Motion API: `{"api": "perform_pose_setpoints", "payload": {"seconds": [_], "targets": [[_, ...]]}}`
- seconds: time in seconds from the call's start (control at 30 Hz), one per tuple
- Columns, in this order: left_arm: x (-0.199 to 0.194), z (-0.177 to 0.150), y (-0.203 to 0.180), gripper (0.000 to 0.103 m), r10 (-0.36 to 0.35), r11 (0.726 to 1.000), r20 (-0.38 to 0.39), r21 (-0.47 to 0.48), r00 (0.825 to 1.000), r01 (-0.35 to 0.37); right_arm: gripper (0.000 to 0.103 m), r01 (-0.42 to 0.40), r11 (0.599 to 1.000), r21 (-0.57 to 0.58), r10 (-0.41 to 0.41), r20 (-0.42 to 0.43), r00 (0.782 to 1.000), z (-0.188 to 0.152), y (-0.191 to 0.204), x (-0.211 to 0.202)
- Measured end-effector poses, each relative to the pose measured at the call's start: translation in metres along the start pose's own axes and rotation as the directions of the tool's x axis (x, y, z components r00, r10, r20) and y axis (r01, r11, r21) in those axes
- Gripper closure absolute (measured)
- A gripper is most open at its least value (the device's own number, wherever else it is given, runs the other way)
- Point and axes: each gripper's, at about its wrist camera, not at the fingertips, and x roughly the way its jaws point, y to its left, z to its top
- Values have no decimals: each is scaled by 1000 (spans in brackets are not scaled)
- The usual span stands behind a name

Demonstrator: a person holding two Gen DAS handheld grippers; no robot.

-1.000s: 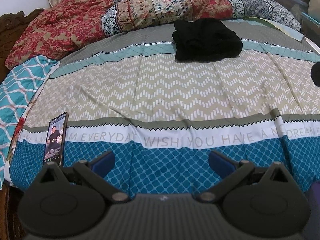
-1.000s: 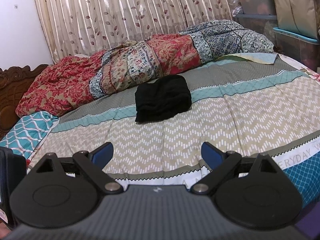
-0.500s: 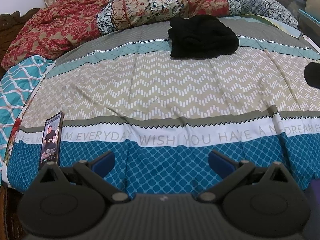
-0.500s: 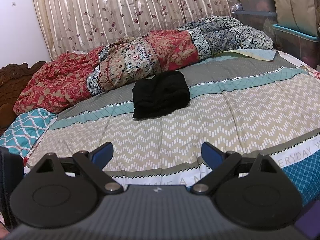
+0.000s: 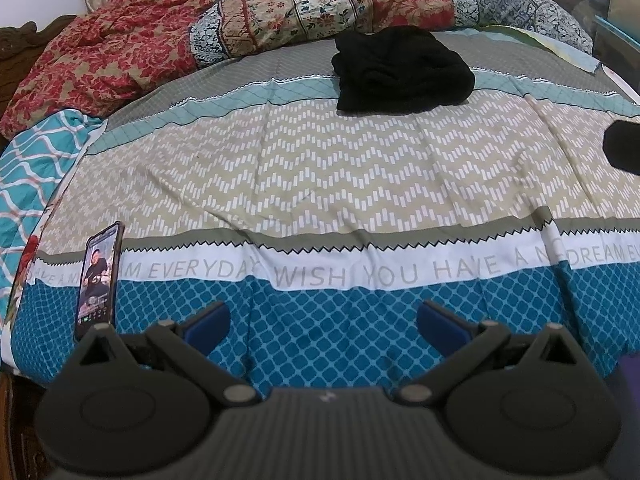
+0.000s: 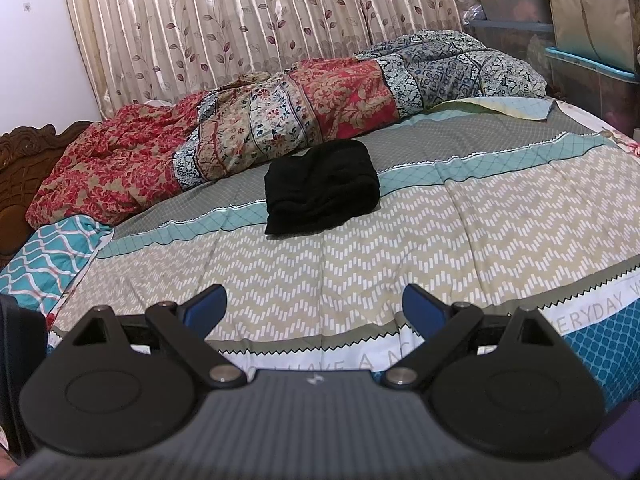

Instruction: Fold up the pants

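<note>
Black pants [image 5: 402, 70] lie in a folded bundle on the far part of the bed, just in front of the rumpled quilt; they also show in the right wrist view [image 6: 322, 186]. My left gripper [image 5: 323, 322] is open and empty, held over the near blue edge of the bedspread, far from the pants. My right gripper [image 6: 315, 306] is open and empty, held over the near part of the bed, well short of the pants. A dark part of the right gripper shows at the right edge of the left wrist view [image 5: 624, 148].
A phone [image 5: 98, 280] with a lit screen stands at the bed's near left edge. A rumpled red and patterned quilt [image 6: 256, 136] lies along the far side. A teal pillow [image 6: 48, 260] is at the left. Storage boxes [image 6: 580, 48] stand at the right.
Both views have shifted slightly: the left view has tilted down a little, and the right view has drawn back a little. The pants have not moved. Both grippers stay open.
</note>
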Motion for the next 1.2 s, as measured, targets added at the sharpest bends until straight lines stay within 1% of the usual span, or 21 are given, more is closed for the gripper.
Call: {"api": "perform_pose_setpoints", "payload": {"seconds": [0.67, 0.83, 1.2], "targets": [[2, -1, 0, 0, -9, 1000, -15, 4, 1000, 9, 7, 3, 1000, -7, -3, -12, 1000, -7, -3, 5], [1, -1, 4, 0, -9, 1000, -10, -6, 1000, 9, 7, 14, 1000, -15, -14, -35, 999, -8, -2, 8], [-1, -1, 3, 0, 4, 1000, -10, -2, 1000, -4, 7, 31, 997, -73, -35, -68, 997, -10, -1, 10]]}}
